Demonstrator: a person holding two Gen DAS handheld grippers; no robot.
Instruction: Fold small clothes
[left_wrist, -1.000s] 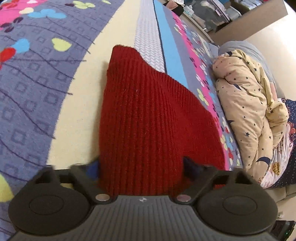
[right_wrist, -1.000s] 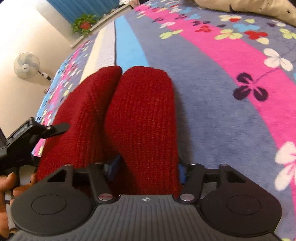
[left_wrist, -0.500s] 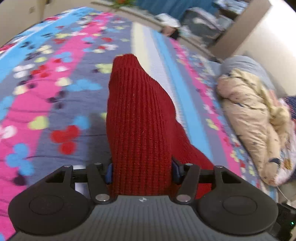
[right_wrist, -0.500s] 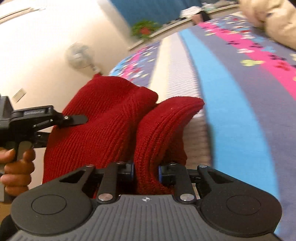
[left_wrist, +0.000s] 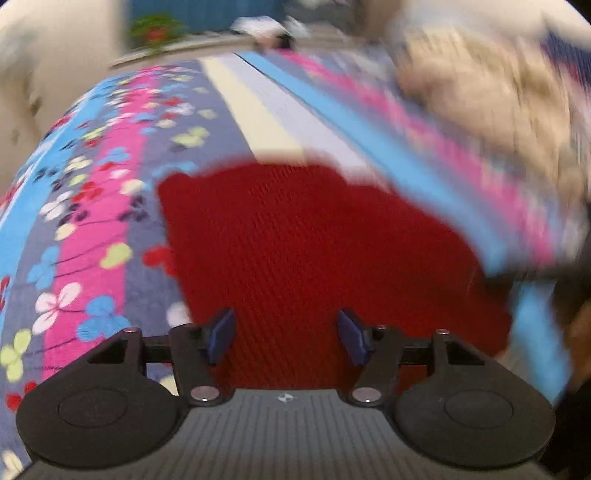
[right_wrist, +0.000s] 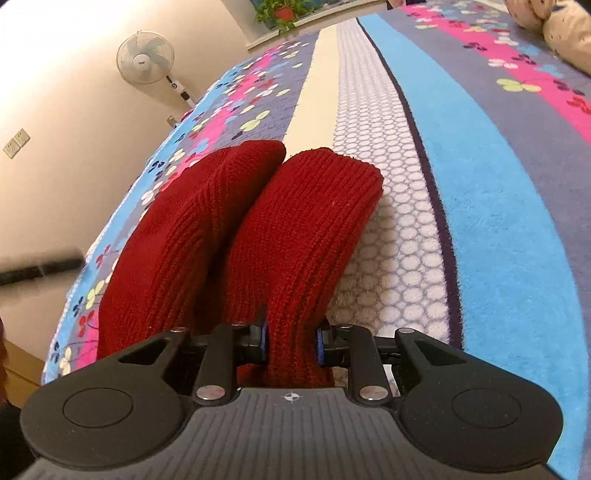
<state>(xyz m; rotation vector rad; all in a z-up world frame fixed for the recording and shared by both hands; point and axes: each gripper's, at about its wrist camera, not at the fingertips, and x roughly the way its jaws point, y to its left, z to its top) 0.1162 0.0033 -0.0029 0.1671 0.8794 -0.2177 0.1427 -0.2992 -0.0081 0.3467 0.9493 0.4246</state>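
A red knitted garment (right_wrist: 303, 236) lies in two humped folds on the striped, flowered bedspread (right_wrist: 480, 221). My right gripper (right_wrist: 290, 341) has both blue pads pressed on the near end of the right fold, and its jaws are opening slightly. In the blurred left wrist view the red knit (left_wrist: 314, 240) spreads flat below my left gripper (left_wrist: 286, 336). That gripper's jaws are opening and its blue pads (left_wrist: 221, 334) stand apart and bare, not pressing the cloth. The left gripper shows as a dark blur (right_wrist: 40, 267) at the left edge of the right wrist view.
A bunched beige star-print quilt (left_wrist: 480, 92) (right_wrist: 565, 33) lies on the far right of the bed. A standing fan (right_wrist: 144, 57) and a potted plant (right_wrist: 279, 11) stand by the wall beyond the bed's left edge and far end.
My left gripper has rolled, swung across the bed and released the red knit, which now lies flatter. My right gripper narrowed onto its fold and holds it near the bedspread.
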